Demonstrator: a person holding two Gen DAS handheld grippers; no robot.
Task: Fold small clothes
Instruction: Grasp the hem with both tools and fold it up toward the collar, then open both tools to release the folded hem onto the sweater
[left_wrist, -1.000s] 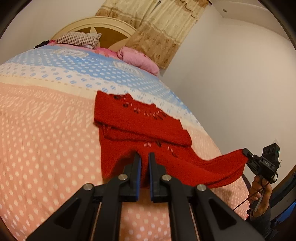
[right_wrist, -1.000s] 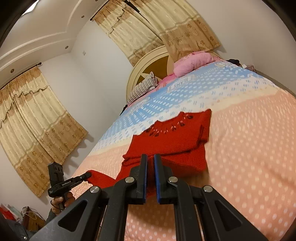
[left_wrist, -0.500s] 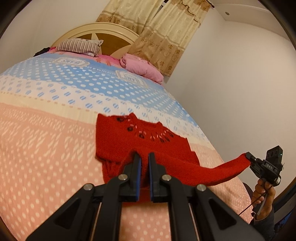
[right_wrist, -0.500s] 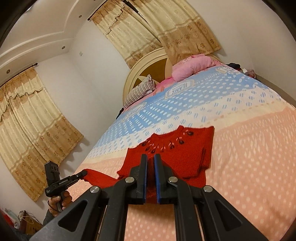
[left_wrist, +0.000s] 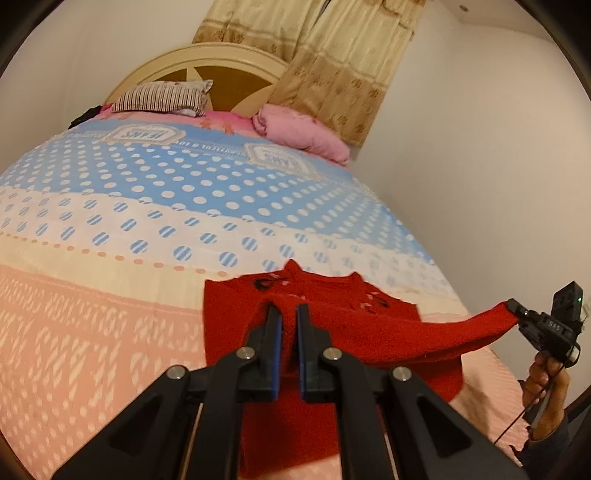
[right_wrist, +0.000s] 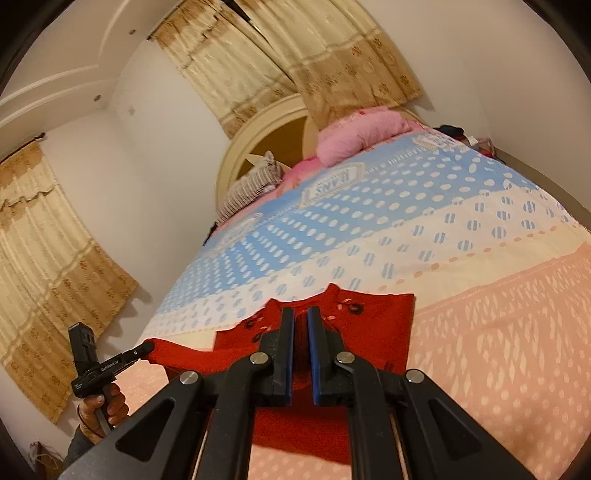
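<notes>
A small red knit sweater (left_wrist: 332, 332) with embroidered neckline lies on the bed, its sleeves folded over the body. My left gripper (left_wrist: 289, 314) is shut on the sweater's lower hem and holds it lifted over the body. My right gripper (right_wrist: 301, 317) is shut on the other corner of the same hem (right_wrist: 299, 354). In the left wrist view the right gripper (left_wrist: 517, 314) shows at the right edge, pinching the red hem. In the right wrist view the left gripper (right_wrist: 146, 349) shows at the left, pinching the hem, which is stretched between the two.
The bed cover (left_wrist: 110, 314) is pink near me, cream and blue with dots farther off. A striped pillow (left_wrist: 162, 98) and pink bedding (left_wrist: 303, 134) lie by the headboard (left_wrist: 221, 74). White walls and curtains (right_wrist: 55, 277) stand around the bed, whose right edge is near.
Both grippers have lifted the hem and carried it forward toward the neckline. The sweater's lower part is now off the bed and the collar sits closer to the fingertips.
</notes>
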